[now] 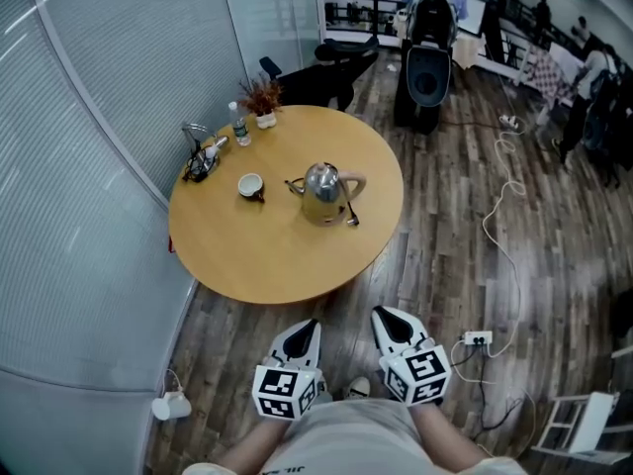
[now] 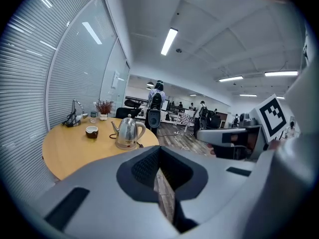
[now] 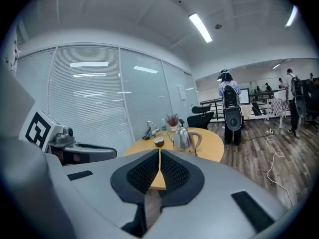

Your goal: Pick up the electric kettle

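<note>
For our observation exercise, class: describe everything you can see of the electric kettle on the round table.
The electric kettle is shiny silver metal, with a domed, knobbed lid, a slim curved spout and a pale looped handle opposite. It stands upright on its pale base near the middle of the round wooden table, a dark cord beside it. Nothing else touches it.

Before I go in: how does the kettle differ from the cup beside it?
The kettle is tall, shiny metal, with spout and handle; the cup is small and low. The kettle stands near the middle of the round table; the cup sits left of it in the head view, on its spout side. Both stand upright on it, not touching.
</note>
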### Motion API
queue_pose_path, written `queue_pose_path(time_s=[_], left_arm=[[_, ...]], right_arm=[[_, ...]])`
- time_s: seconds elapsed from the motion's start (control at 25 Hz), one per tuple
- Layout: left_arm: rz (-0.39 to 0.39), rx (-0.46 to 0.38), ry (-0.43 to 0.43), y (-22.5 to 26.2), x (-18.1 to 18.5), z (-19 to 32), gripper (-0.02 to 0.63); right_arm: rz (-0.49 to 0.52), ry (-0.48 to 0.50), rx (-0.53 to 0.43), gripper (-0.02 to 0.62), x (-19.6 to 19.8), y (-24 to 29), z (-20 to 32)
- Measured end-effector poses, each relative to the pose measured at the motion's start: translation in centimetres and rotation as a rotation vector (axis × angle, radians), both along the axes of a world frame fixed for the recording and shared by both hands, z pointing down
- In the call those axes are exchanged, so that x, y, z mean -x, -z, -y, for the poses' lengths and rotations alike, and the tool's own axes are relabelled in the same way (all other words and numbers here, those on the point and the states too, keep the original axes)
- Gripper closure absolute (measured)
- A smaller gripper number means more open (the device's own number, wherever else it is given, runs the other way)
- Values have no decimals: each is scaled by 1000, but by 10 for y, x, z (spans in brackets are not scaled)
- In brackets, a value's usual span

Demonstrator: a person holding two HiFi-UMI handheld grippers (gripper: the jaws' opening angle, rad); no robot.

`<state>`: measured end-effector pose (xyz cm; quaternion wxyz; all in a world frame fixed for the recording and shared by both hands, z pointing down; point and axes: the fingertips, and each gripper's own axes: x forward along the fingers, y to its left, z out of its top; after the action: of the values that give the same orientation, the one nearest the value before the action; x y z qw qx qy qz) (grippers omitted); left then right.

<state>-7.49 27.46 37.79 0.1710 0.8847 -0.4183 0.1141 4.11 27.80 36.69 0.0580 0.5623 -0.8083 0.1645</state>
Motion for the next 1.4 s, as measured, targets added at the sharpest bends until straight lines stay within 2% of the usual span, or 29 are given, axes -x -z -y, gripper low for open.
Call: queue_pose_path(time_s=[0.4,0.64,0.92,1.24,1.4], left_arm=[[21,9,37,-11,-21,-19,603],[16,18,46,-17,-23,3,603],[-2,25,18,-25,-29,61,603],[-18,3,-32,-16,-26,166,603],[-27,-10,-61,-9,-24,213,603]], right_arm=[[5,90,57,563,-15,-22,-8],[20,101,81,563,-16,-33,8],[22,63,84,563,-24,-38,57],[-28,-21,12,563,-31,-19,151],[-29,-41,22,563,-27,-19,194]])
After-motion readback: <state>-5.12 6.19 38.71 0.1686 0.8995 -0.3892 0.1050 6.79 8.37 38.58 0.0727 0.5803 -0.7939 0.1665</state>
